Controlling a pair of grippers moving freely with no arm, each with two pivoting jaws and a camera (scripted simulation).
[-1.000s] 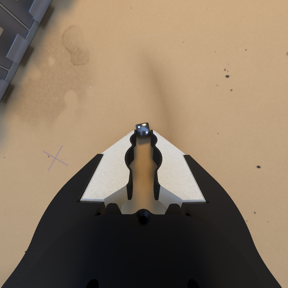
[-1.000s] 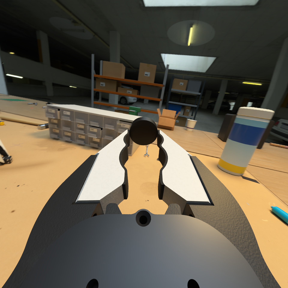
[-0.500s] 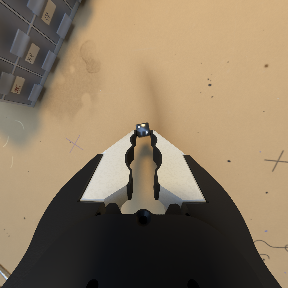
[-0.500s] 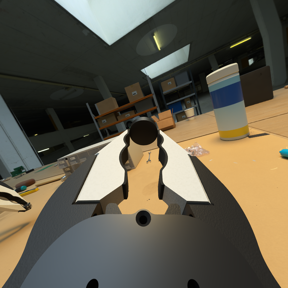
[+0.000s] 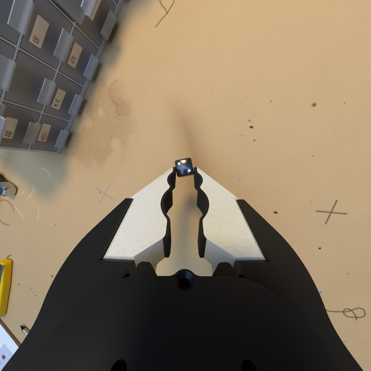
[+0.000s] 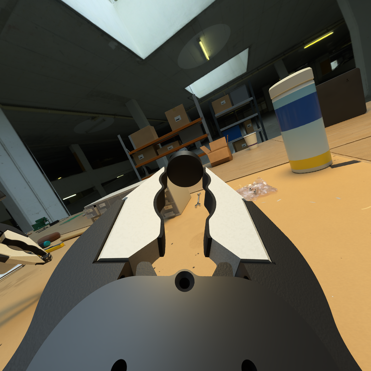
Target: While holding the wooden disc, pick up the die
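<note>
While my right claw [image 6: 184,174] clamps the dark wooden disc [image 6: 184,169] by its rim at the very fingertips, my left claw [image 5: 184,171] pinches the black die [image 5: 183,167] the same way, squeezed between the tips with its two-pip face turned toward the camera. Both sit far out on the fingers, I think, because each is small and only the tips can close on them. Below the die lies the tan table [image 5: 261,80], and a soft shadow beneath my fingers suggests the die is lifted clear of it, though I cannot judge how high. My right view confirms this: the left claw hangs at the lower left edge with the die [image 6: 48,257] at its tip, above the board. The grey drawer cabinet [image 5: 40,70] stands well apart to the left. I hold the disc tilted up and away from the table, keeping it out of the left claw's way. By my reckoning the pick-up is essentially done.
</note>
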